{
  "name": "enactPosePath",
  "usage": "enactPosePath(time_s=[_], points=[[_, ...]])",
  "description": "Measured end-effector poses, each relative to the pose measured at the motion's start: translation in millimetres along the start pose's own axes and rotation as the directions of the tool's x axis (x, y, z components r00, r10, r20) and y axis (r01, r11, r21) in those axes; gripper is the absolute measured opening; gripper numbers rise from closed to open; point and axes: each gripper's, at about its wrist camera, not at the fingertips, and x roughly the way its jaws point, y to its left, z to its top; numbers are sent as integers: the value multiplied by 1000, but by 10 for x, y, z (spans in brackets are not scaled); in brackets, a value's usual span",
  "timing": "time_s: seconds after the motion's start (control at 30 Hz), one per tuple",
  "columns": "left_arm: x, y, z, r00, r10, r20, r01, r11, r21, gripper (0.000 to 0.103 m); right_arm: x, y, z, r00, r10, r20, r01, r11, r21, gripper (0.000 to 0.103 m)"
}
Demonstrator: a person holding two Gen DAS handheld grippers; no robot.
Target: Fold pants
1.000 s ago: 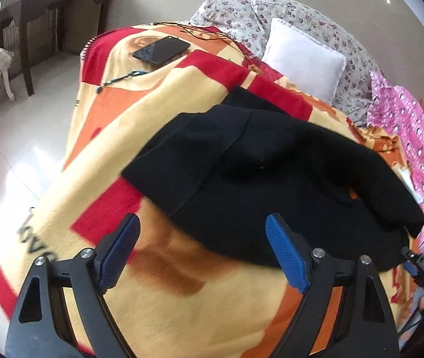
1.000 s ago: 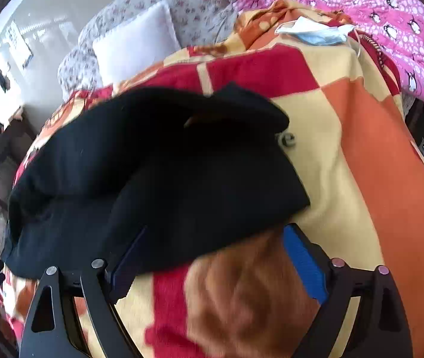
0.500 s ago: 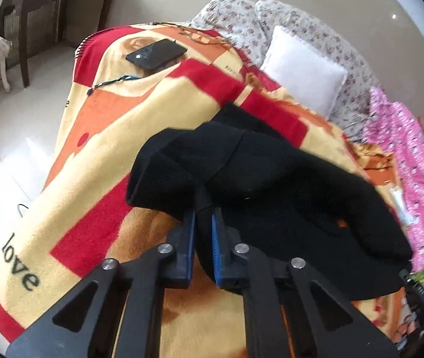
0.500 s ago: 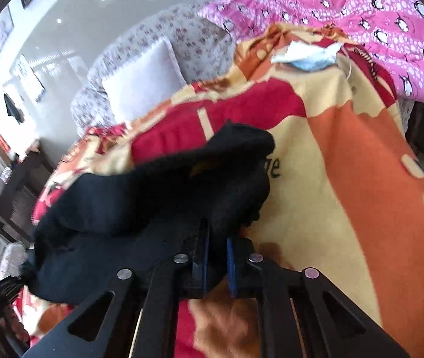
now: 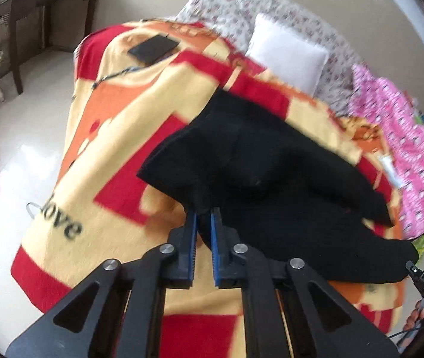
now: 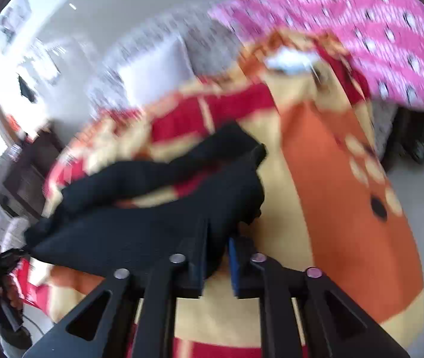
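1. Bedroom, left wrist view: a bed under a red, orange and cream blanket (image 5: 116, 137), a white pillow (image 5: 286, 59) at 1 o'clock, a dark phone (image 5: 153, 48) at 11 o'clock. The black pants (image 5: 271, 179) lie bunched across the blanket from centre toward 4 o'clock. The left gripper (image 5: 203, 217) has its fingers nearly closed, pinching a near edge of the pants.

2. Right wrist view, blurred: pink bedding (image 6: 361, 35) at 1 o'clock. The right gripper (image 6: 216, 238) fingers are closed on another part of the pants' (image 6: 152, 223) edge, which sags toward 9 o'clock.

3. Judgement: both ends are gripped and lifting for a fold; next, carry the held edge over the far part, keeping it taut and level.
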Motion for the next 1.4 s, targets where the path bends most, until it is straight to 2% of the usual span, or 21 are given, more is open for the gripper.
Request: enactPosePath(time_s=[0.03,0.07,0.13,0.2,0.23,0.3,0.37,0.5,0.57,0.63,0.7,0.73,0.83,0.93,1.0,1.03,1.1,1.13,1.17,1.3,1.4], points=[[56,27,-53,1000,12,-8,-12,1000,0,10,128,-39,-51,997,-44,-56,44,999,-5,21],[92,59,-90,1000,21,-14,-21,1000,-6,14,277,-68,-103,987,-120,-106,118,993,-26,29],[77,115,-117,999,44,-11,-44,999,-15,22,329,-80,-155,982,-149,-117,146,989,-29,34],[-40,160,-90,997,74,8,-74,997,-12,33,239,-27,-101,985,-150,-84,148,989,-26,35],[-104,172,-75,995,99,25,-99,995,-5,37,136,59,-29,989,-139,-42,137,990,-43,39],[-248,186,-11,989,129,70,-130,992,7,55,21,232,87,993,-121,15,122,989,-89,52],[-314,158,47,988,119,100,-122,992,24,56,-17,524,242,997,-45,58,54,985,-162,64],[-186,5,141,990,97,100,-103,993,61,64,238,1169,466,992,118,52,-99,954,-282,65],[-7,-105,197,994,83,73,-89,993,82,64,531,1571,570,980,196,24,-178,927,-331,65],[165,-233,268,994,96,58,-102,989,108,64,863,1979,653,967,251,-50,-251,888,-385,65],[312,-326,363,994,100,50,-106,985,134,64,1174,2357,729,965,244,-91,-258,851,-458,65],[362,-350,396,993,106,45,-112,984,141,64,1365,2596,759,962,243,-125,-273,818,-507,65],[641,-353,520,985,173,7,-172,973,154,64,1784,3054,785,952,240,-191,-307,761,-572,65],[805,-283,592,982,186,-22,-181,973,141,65,2139,3402,682,945,213,-247,-324,706,-629,65],[861,-226,626,984,176,-36,-171,978,118,69,2348,3556,619,950,170,-263,-307,674,-672,65],[861,-214,630,984,173,-34,-168,979,112,69,2467,3636,565,957,132,-259,-281,651,-705,64],[854,-179,645,987,157,-31,-153,983,100,70,2586,3709,485,961,99,-260,-263,623,-737,51],[845,-171,645,988,154,-30,-151,984,97,69,2623,3727,459,960,98,-263,-267,613,-744,22],[827,-151,648,988,152,-28,-149,985,92,69,2631,3733,447,962,93,-255,-258,612,-748,6],[668,-49,677,992,128,-13,-128,990,55,69,2417,3737,481,966,136,-222,-257,630,-733,5],[355,118,691,993,113,45,-114,994,5,69,1917,3718,477,959,218,-181,-280,624,-730,4]])
